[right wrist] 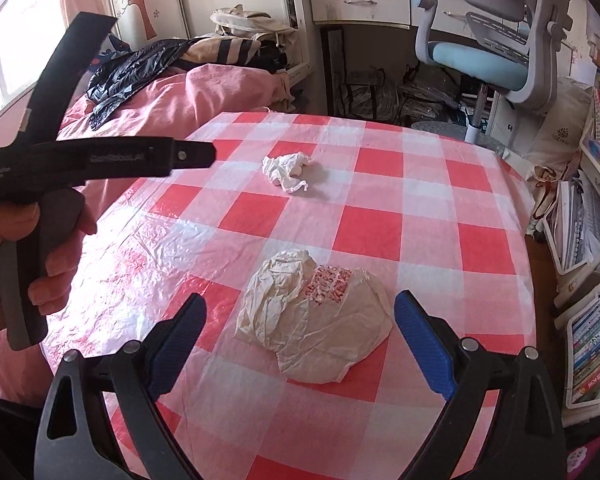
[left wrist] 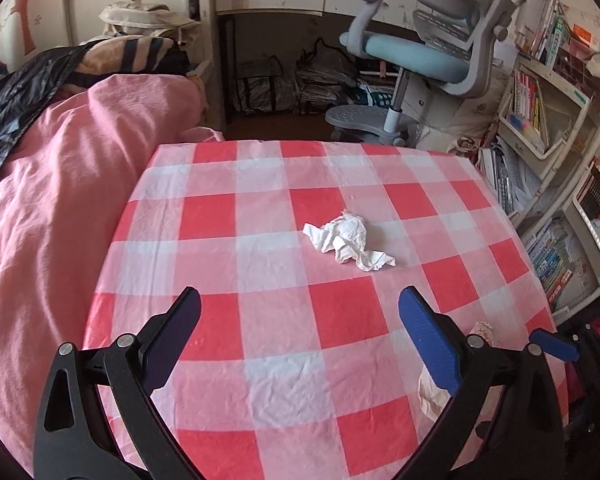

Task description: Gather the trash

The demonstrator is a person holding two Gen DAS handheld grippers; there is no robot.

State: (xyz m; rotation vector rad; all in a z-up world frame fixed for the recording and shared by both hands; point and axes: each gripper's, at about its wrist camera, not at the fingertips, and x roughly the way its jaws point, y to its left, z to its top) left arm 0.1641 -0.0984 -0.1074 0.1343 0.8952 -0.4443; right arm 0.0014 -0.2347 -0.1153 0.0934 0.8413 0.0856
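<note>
The left gripper (left wrist: 299, 308) hangs spread over the checked tablecloth (left wrist: 228, 216), the crumpled white tissue (left wrist: 348, 240) lying ahead; the right gripper (right wrist: 300, 312), also spread, flanks a crumpled, possibly plastic, bag (right wrist: 316, 320)

tissue (right wrist: 285, 171): white, crumpled, loose tail trailing, lying mid-cloth on the checked tablecloth (right wrist: 400, 216)
wrapper (right wrist: 316, 318): cream, creased, red print on top, flattened on the same cloth, nearer its front edge
</note>
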